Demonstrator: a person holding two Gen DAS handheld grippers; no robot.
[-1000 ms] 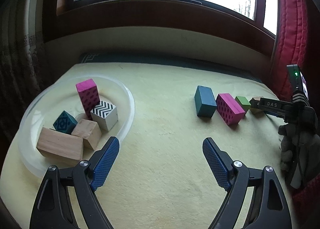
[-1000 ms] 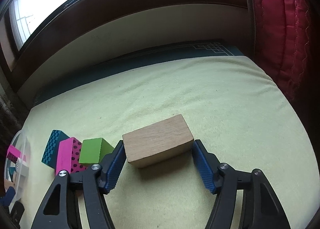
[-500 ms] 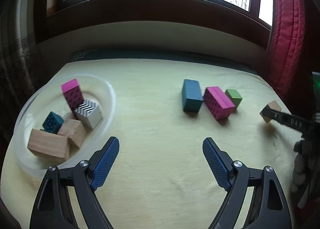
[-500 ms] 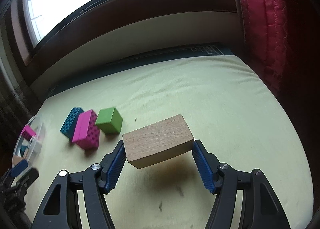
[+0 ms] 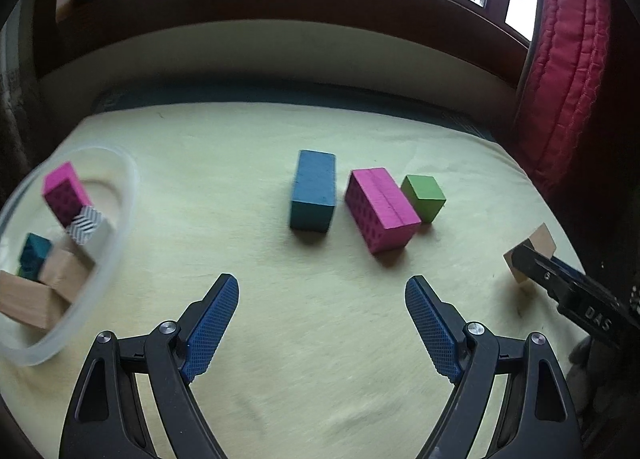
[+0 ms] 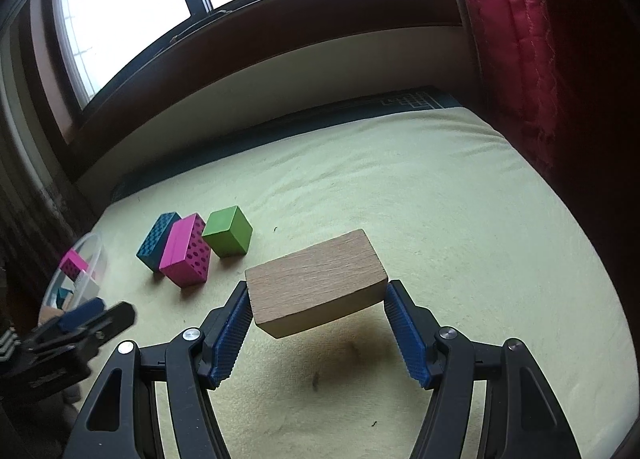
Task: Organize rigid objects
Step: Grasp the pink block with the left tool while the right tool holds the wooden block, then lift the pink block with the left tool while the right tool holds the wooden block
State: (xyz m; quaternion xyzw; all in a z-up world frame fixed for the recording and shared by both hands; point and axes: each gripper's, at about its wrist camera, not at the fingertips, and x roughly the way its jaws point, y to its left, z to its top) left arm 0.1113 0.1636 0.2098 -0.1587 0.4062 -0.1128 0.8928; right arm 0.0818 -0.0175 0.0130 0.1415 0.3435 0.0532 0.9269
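Note:
My right gripper (image 6: 316,323) is shut on a plain wooden block (image 6: 316,283), held lifted above the pale yellow cloth with its shadow beneath. That same wooden block (image 5: 538,247) shows at the far right of the left wrist view. My left gripper (image 5: 322,323) stands open and empty over the cloth. Ahead of it lie a blue block (image 5: 314,189), a pink dotted block (image 5: 380,209) and a green cube (image 5: 424,197) in a row. A clear bowl (image 5: 124,195) at the left holds several blocks, among them a pink dotted one (image 5: 62,193) and a zigzag-patterned one (image 5: 86,221).
The cloth-covered surface (image 6: 440,187) ends at a dark border below a window sill. A red quilted curtain (image 5: 568,71) hangs at the right. The left gripper (image 6: 80,323) appears at the lower left of the right wrist view, beside the bowl (image 6: 94,255).
The right gripper has lifted the wooden block off the cloth and drawn back from the row of blocks. The left gripper has swung right, so the bowl slid toward the left edge.

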